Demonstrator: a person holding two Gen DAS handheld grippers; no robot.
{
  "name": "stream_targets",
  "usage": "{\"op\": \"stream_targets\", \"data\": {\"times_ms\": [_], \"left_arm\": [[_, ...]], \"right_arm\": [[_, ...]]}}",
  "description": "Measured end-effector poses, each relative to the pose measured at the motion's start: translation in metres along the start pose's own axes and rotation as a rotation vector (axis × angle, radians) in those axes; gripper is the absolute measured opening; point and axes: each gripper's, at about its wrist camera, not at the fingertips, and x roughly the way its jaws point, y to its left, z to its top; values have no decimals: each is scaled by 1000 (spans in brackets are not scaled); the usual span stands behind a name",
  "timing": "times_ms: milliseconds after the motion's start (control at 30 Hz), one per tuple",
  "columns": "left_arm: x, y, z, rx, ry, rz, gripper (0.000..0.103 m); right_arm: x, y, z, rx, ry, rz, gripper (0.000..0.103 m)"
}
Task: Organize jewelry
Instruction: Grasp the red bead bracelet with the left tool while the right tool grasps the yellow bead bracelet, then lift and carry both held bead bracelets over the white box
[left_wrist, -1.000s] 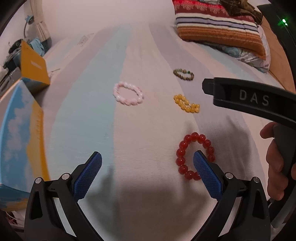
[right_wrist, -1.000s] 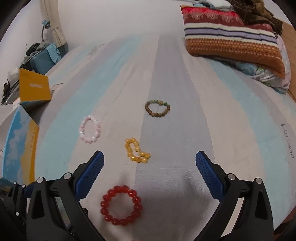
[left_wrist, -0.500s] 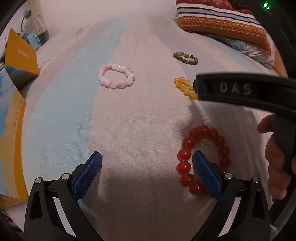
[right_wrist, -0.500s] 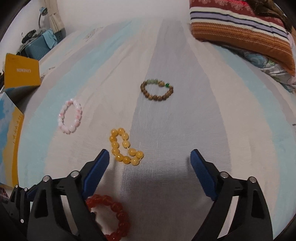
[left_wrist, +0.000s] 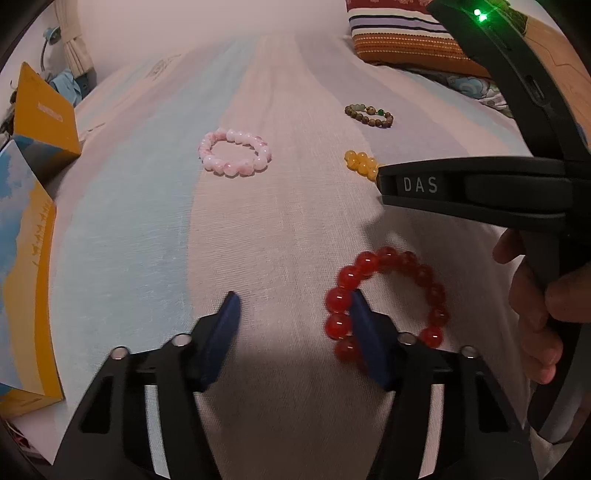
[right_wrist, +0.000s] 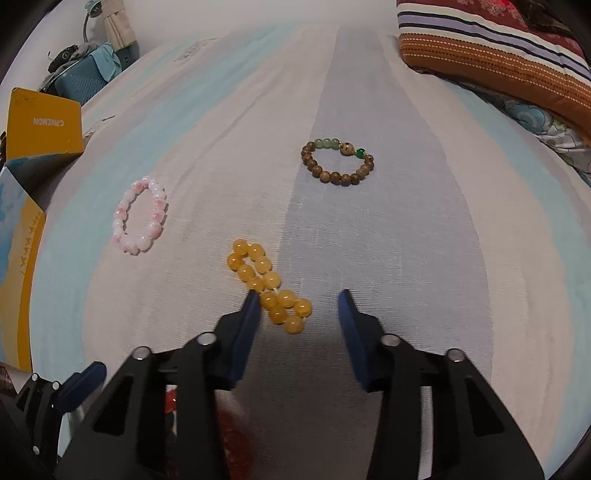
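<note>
Four bead bracelets lie on a striped bed sheet (left_wrist: 258, 229). My left gripper (left_wrist: 293, 308) hangs low over the red bracelet (left_wrist: 338, 299). Its jaws are closing: the right finger (left_wrist: 364, 332) stands inside the ring and the ring's left beads lie between the jaws, far from the other pad. My right gripper (right_wrist: 299, 302) is closing too, with the near end of the yellow bracelet (right_wrist: 271, 280) between its jaws beside the left finger (right_wrist: 247, 321). The pink bracelet (right_wrist: 159, 210) and the brown-and-green one (right_wrist: 336, 177) lie farther off, untouched.
An open yellow-and-blue box (left_wrist: 26, 258) stands at the left edge of the bed, its yellow flap (right_wrist: 40, 125) raised. A striped pillow (right_wrist: 498, 48) lies at the far right. A hand (left_wrist: 535, 314) grips the right tool's black body (left_wrist: 480, 192), which covers part of the yellow bracelet (left_wrist: 360, 162).
Both grippers have sunk toward the sheet and their jaws have narrowed from wide open. The left one now straddles the red beads, and the right one has come down over the yellow bracelet's end.
</note>
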Motion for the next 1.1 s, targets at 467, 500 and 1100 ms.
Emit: {"op": "stream_targets", "data": {"times_ms": [467, 500, 1100], "left_arm": [[-14, 6, 0, 8, 4, -66, 13], [-16, 7, 0, 8, 2, -75, 13], [-39, 9, 2, 1, -37, -97, 13]], "right_arm": [[-17, -7, -4, 34, -32, 54, 9], [-19, -7, -4, 34, -37, 56, 9], [-52, -9, -3, 40, -102, 73, 9]]}}
